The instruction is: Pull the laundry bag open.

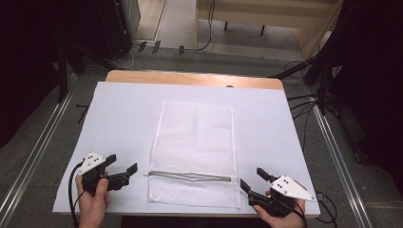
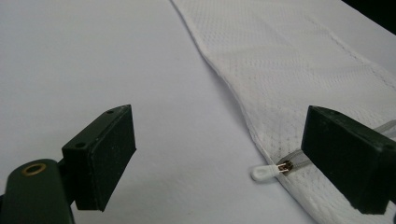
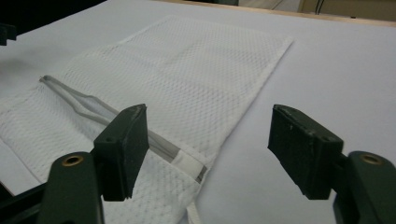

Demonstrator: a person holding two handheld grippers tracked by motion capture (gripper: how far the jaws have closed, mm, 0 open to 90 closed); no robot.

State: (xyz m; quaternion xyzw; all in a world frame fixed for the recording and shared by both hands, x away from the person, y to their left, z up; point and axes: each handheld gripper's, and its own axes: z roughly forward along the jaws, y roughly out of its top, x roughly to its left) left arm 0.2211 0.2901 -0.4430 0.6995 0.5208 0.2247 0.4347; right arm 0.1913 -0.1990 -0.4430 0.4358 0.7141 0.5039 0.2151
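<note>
A white mesh bag (image 1: 195,142) lies flat on the white table cover (image 1: 119,114), its grey zipper (image 1: 190,176) running across near the front end. My left gripper (image 1: 124,162) stands open just left of the bag. In the left gripper view the white zipper pull (image 2: 264,173) lies on the cover between the jaws of the left gripper (image 2: 219,154), untouched. My right gripper (image 1: 252,177) stands open at the bag's front right corner. The right gripper view looks past the right gripper (image 3: 210,144) onto the bag (image 3: 187,65) and the zipper's end (image 3: 187,161), with nothing gripped.
The table's wooden far edge (image 1: 190,78) shows beyond the cover. Metal rails (image 1: 33,156) run along the floor on both sides. Cables (image 1: 304,102) and dark stands (image 1: 323,80) sit at the right and back.
</note>
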